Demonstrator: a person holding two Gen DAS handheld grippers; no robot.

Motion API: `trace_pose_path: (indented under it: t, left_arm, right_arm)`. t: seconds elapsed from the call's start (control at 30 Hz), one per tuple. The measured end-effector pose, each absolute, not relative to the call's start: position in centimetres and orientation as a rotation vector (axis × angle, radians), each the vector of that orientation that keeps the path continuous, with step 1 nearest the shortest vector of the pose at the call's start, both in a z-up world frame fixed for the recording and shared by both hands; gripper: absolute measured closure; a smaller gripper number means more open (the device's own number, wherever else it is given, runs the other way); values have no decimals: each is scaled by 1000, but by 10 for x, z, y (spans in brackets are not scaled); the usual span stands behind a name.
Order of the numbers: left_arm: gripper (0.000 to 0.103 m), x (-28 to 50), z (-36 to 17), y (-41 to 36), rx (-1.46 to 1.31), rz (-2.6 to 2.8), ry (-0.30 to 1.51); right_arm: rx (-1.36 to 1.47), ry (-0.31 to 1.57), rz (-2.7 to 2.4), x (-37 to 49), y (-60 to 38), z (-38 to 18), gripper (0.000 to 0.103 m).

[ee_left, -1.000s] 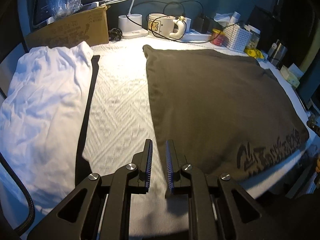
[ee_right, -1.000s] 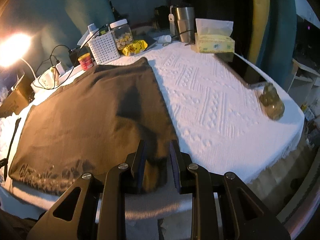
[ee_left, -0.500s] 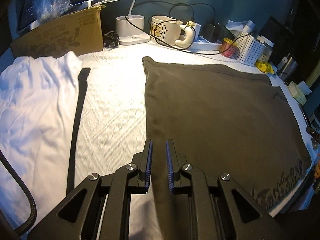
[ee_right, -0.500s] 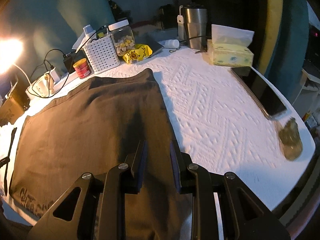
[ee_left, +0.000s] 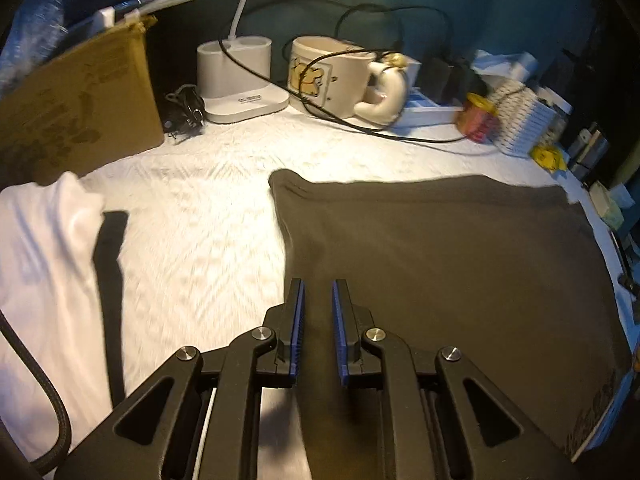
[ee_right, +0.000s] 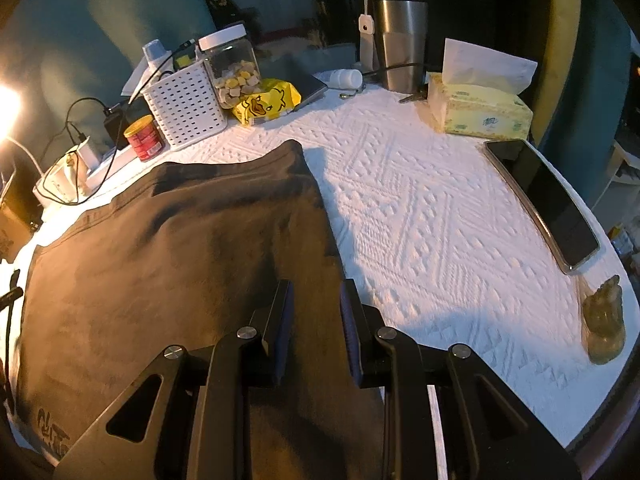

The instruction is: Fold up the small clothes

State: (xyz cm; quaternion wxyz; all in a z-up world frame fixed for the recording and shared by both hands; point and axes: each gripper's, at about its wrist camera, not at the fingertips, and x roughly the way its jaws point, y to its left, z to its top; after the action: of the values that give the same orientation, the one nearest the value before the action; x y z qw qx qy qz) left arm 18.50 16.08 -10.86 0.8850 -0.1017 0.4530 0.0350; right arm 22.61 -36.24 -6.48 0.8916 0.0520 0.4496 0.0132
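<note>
A dark brown garment (ee_left: 460, 256) lies flat on the white textured table cover, with printed lettering near its front edge (ee_right: 52, 432). It also shows in the right wrist view (ee_right: 180, 272). My left gripper (ee_left: 318, 300) is open and empty, hovering over the garment's left edge. My right gripper (ee_right: 316, 300) is open and empty, over the garment's right edge. A white garment (ee_left: 44, 280) lies at the left with a black strap (ee_left: 110, 280) beside it.
Along the back stand a cardboard box (ee_left: 76, 108), a lamp base (ee_left: 240, 80), a mug (ee_left: 332, 76) with cables, a red tin (ee_right: 144, 138), a white basket (ee_right: 184, 104), a jar and a steel tumbler (ee_right: 400, 44). At right lie a tissue box (ee_right: 480, 112), a phone (ee_right: 548, 200) and a small figurine (ee_right: 604, 324).
Both grippers have moved forward from the garment's front edge toward its far edge along its sides. Both have stayed open and empty. The garment has not moved.
</note>
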Motion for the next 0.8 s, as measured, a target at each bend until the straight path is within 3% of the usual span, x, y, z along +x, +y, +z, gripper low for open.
trace_pose_path:
  t: [0.37,0.43,0.47,0.5,0.63,0.67,0.7,0.73,0.77,0.8]
  left_arm:
    - [89,229,-110,164,-132,73,965]
    - [73,229,-107,163,-121,75,948]
    - [48,229,-106,163,-105,90,940]
    - [34,228,-107,163,-86,110,931]
    - [34,236,-114,165,-58,108,942]
    - [36,238,-116,164,-60,89,950]
    - [54,240,-120,164,-67,70,956]
    - [60,241,-122,163,-71,65,958]
    - [84,242,-120,163,-64,72,944]
    - [101,244,-119,167,-96,55,947]
  right_arm:
    - [113,961,-14,242,-362,-75,78]
    - [115,965,-21,244,-362,-76,78]
    - [116,966,-23,245,-363,-77,78]
    - [116,968,-25,246,-363,-78,78]
    - [118,976,-27,249,-363,-81,78]
    - [117,975,-26,249,-363,-81,78]
    - [118,974,-24,249,-363,-81,78]
    - [119,973,-23,248,-363,-80,78]
    - [120,973,-24,248,-363,-80,78]
    - [122,971,-25,247,-363,-80,78]
